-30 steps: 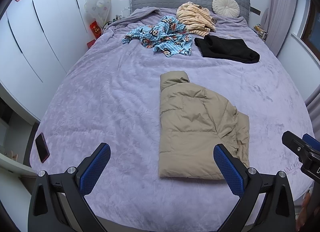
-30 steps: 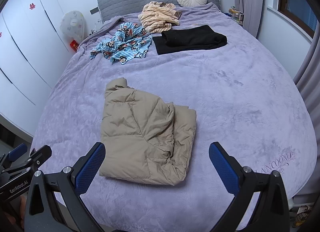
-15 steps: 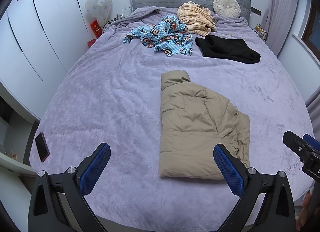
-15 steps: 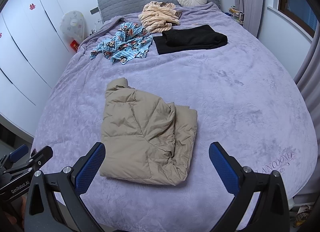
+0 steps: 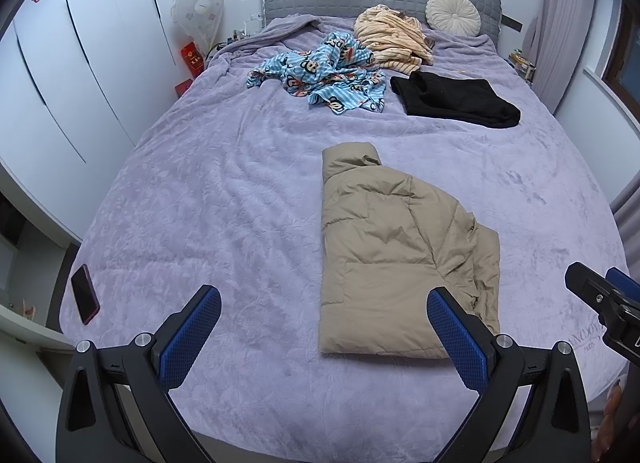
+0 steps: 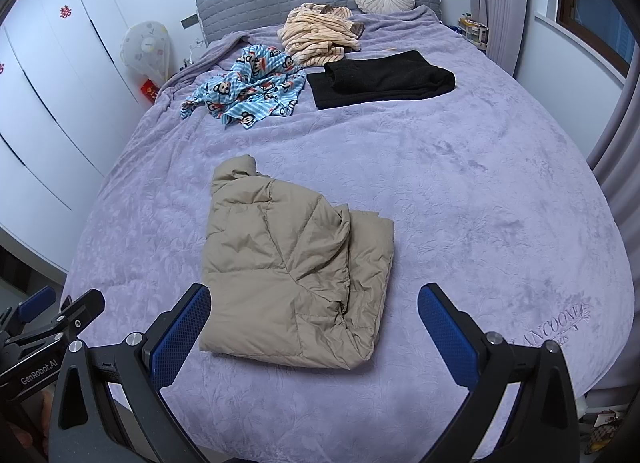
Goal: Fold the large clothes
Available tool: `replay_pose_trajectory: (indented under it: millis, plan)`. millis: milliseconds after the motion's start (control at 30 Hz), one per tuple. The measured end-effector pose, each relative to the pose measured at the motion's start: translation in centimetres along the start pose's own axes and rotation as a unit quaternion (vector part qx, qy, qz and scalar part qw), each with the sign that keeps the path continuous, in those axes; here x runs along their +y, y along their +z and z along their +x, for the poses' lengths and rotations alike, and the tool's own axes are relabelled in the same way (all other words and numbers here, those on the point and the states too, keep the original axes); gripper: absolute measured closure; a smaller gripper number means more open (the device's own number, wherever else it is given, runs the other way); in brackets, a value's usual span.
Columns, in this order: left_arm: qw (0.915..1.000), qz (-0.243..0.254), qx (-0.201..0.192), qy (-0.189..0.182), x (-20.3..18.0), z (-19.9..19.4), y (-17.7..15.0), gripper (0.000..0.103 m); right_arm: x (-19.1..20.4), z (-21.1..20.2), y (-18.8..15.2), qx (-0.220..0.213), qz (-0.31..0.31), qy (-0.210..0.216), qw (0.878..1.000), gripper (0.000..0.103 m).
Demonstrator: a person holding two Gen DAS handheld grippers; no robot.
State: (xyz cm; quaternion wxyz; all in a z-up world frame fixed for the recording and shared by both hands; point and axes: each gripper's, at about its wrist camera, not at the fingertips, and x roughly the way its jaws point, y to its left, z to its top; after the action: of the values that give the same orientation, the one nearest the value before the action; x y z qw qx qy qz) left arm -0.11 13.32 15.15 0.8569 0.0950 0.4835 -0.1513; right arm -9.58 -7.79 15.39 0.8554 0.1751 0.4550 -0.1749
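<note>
Jaws of left gripper [image 5: 324, 327] and right gripper [image 6: 314, 323] stand wide and empty at bottom of frame above the bed [image 5: 200, 203], where the jacket [image 5: 396, 255] lies centre, lengthwise-folded; judged next: grasp hem, fold toward collar.
</note>
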Motion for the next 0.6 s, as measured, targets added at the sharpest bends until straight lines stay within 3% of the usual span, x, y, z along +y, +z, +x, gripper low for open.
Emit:
replay_pose_trajectory:
  millis: [600]
  plan:
    - [0.9998,-0.017,0.001,0.008,0.36,-0.24,-0.71,0.0,-0.06,-0.03,0.02,0.0,-0.001,0.001,1.0,0.0]
